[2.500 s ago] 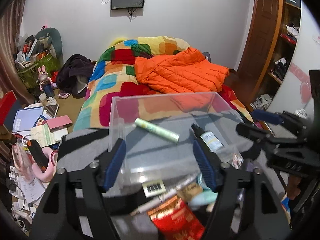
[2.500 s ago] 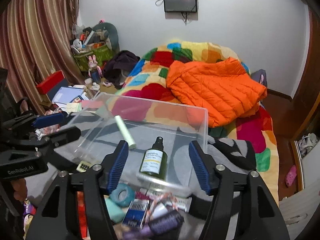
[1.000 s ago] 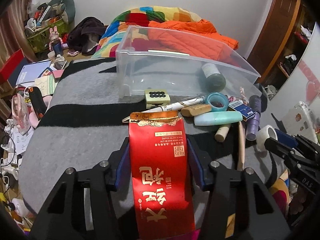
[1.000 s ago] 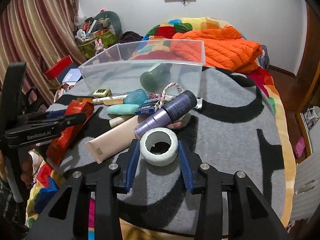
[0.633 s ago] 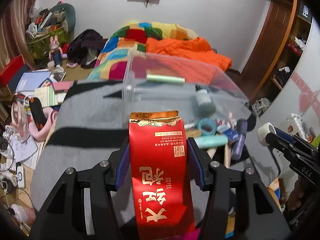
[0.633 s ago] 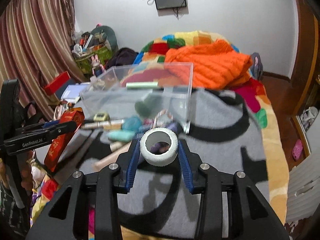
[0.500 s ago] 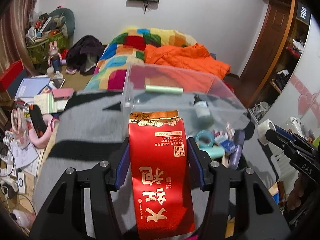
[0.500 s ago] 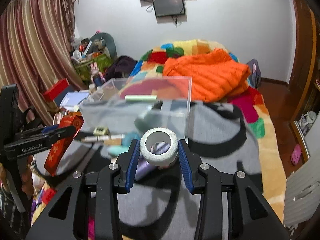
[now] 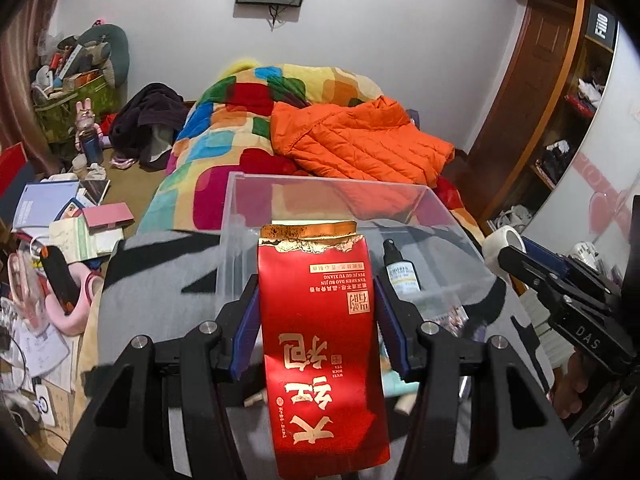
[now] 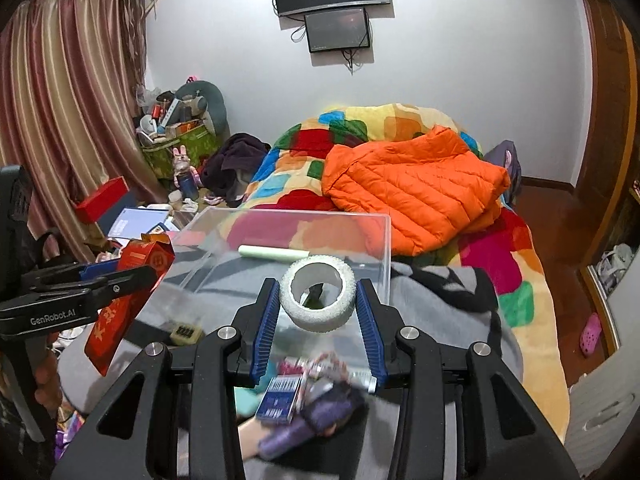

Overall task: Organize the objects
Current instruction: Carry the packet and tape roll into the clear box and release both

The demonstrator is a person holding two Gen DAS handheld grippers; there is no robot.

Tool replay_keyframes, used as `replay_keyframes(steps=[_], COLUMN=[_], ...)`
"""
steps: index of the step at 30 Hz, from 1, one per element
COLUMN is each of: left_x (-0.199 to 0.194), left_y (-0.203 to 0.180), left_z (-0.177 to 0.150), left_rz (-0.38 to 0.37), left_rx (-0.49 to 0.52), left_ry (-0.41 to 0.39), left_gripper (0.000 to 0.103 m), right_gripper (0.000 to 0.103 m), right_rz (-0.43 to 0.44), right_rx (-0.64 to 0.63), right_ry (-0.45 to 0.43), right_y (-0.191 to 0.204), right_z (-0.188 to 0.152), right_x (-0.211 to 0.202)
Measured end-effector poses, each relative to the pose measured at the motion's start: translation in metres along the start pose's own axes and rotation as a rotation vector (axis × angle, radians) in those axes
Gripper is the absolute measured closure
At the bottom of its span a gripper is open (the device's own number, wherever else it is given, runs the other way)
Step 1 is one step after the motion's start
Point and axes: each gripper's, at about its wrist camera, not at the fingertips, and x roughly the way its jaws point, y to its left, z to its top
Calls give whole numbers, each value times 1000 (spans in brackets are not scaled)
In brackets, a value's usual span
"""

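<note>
My left gripper (image 9: pixel 316 300) is shut on a red pouch with gold lettering (image 9: pixel 320 340), held up in front of the clear plastic bin (image 9: pixel 248 200). In the right wrist view the same red pouch (image 10: pixel 120 304) shows at the left. My right gripper (image 10: pixel 318 300) is shut on a white tape roll (image 10: pixel 318 298), lifted just before the clear bin (image 10: pixel 384 240); the tape roll (image 9: pixel 502 244) also appears at the right of the left wrist view. Inside the bin lie a spray bottle (image 9: pixel 400 272) and a pale green tube (image 10: pixel 272 253).
Loose items lie blurred on the grey blanket under my right gripper, among them a blue box (image 10: pixel 280 398) and a purple bottle (image 10: pixel 320 412). An orange jacket (image 10: pixel 412 188) rests on the colourful quilt behind the bin. Books and clutter (image 9: pixel 60 216) cover the floor at the left.
Both grippers have risen with the red pouch and the tape roll still held. The bin now sits lower in both views, and its inside shows from above.
</note>
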Motion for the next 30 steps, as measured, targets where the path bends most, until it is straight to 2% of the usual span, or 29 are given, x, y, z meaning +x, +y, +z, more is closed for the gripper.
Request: replay_keyframes(steps=[3, 10, 14, 21, 25, 30], left_x=[12, 48, 76, 113, 114, 93], left_y=[-1, -12, -18, -22, -24, -27], left_z=[12, 34, 45, 53, 53, 53], left_rz=[-17, 14, 3, 42, 30, 24], left_rx=[15, 84, 124, 163, 171, 190], left_ry=[19, 81, 145, 207, 212, 165], left_gripper=[49, 49, 49, 50, 50, 50], right_gripper=[67, 67, 67, 67, 66, 66], right_rz=[-18, -47, -70, -67, -63, -55], right_rx=[-11, -53, -105, -120, -126, -141], right_ry=[29, 133, 177, 225, 235, 224], right_y=[-2, -1, 6, 8, 9, 15], right_z=[6, 15, 17, 15, 13, 12], right_x=[17, 56, 69, 84, 86, 81])
